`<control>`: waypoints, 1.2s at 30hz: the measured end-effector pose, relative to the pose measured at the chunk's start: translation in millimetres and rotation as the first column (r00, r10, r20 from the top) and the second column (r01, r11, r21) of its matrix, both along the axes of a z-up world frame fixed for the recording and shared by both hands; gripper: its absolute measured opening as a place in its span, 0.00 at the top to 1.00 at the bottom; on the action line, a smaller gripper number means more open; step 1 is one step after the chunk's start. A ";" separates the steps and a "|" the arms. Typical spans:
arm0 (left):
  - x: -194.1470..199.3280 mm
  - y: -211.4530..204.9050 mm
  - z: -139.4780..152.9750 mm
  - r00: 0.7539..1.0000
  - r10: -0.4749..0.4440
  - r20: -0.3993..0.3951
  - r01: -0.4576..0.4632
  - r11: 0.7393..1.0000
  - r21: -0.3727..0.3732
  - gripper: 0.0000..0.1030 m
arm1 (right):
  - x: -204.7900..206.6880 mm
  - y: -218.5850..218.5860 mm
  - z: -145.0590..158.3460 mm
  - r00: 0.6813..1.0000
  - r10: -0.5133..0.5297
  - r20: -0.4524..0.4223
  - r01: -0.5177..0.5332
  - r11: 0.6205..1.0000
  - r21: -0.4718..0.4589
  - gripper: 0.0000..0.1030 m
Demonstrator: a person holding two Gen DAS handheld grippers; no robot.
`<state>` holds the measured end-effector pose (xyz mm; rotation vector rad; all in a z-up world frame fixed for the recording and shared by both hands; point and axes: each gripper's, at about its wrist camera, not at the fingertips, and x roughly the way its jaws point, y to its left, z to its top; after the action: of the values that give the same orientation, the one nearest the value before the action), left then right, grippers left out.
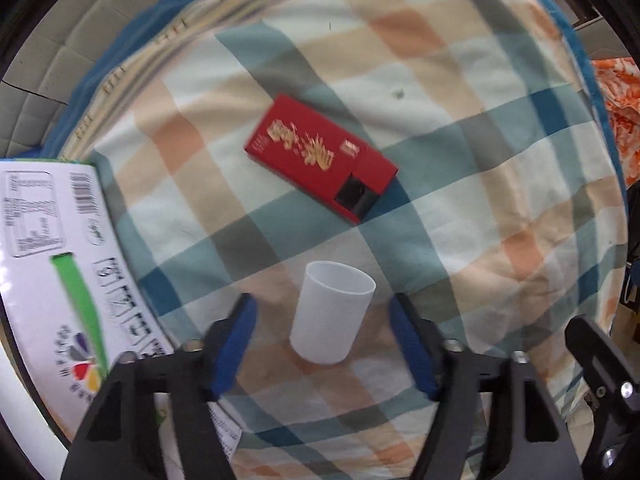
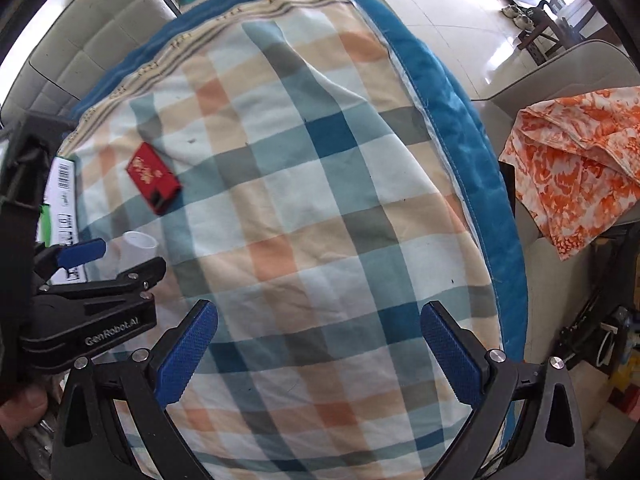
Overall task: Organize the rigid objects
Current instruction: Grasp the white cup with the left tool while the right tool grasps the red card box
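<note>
A white cup [image 1: 332, 312] stands upright on the checked cloth [image 1: 460, 200], between the blue pads of my left gripper [image 1: 326, 342]. A gap shows on each side of the cup, so the jaws stand open around it. A flat red box [image 1: 320, 158] with gold print lies beyond the cup. In the right wrist view the left gripper [image 2: 120, 258] is at the left edge with the cup [image 2: 140, 242] at its tips, and the red box [image 2: 154, 178] lies behind. My right gripper [image 2: 320, 344] is open over bare checked cloth [image 2: 320, 200].
A large white carton [image 1: 52, 260] with a barcode and a green stripe lies at the cloth's left edge. A blue quilt border [image 2: 460, 120] runs along the right side. An orange patterned cloth [image 2: 576, 160] lies on a seat to the right. A thumb [image 2: 24, 408] shows at the lower left.
</note>
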<state>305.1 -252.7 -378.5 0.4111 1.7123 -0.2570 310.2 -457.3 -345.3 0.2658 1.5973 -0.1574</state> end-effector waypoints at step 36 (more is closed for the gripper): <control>5.9 87.6 40.8 0.865 0.410 0.290 -0.404 0.911 -0.083 0.72 | 137.1 101.5 -62.9 0.965 0.257 0.047 -0.261 0.943 0.209 0.43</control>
<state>311.0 -165.1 -337.7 0.0582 1.4497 0.0977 447.4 -355.8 -408.2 0.2197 1.6156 0.2213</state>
